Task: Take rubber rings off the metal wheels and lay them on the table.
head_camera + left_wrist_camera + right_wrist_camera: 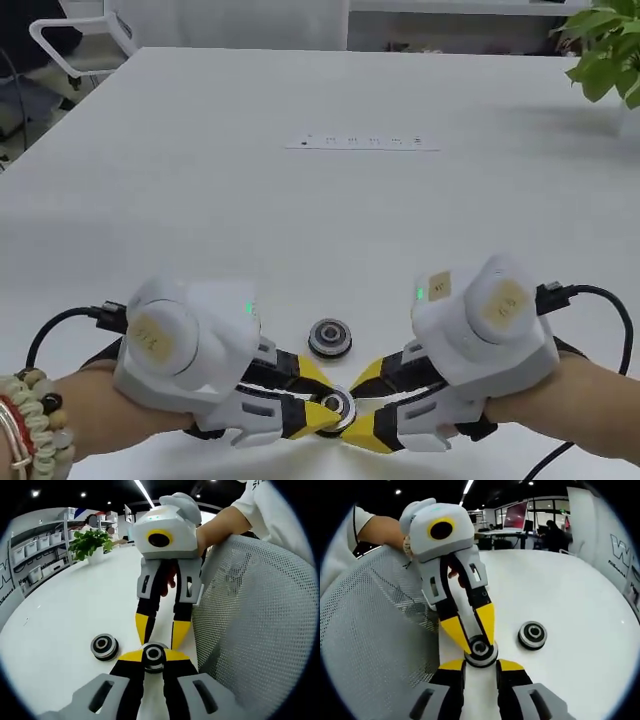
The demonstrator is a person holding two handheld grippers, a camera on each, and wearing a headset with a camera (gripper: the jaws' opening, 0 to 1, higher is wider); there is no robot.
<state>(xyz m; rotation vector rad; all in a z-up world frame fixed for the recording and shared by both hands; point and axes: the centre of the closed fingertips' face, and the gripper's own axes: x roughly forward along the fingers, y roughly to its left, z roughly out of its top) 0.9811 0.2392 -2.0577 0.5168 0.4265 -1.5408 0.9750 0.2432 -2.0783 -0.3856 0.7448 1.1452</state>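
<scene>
A metal wheel [333,405] with a black rubber ring sits near the table's front edge, caught between both grippers. From the left, my left gripper [312,400] has its yellow tips closed on the wheel's [153,656] sides. My right gripper [360,405] meets it from the right, its tips pressed on the same wheel [480,651]. In the left gripper view the right gripper [161,630] comes down from above. In the right gripper view the left gripper [475,632] does the same. A second ringed wheel [330,338] lies flat just beyond, untouched.
The white table [300,220] stretches far ahead with open surface. A printed strip [362,142] lies mid-table. A potted plant [605,50] stands at the far right corner, a chair [80,40] at the far left. A mesh chair back [250,620] stands behind me.
</scene>
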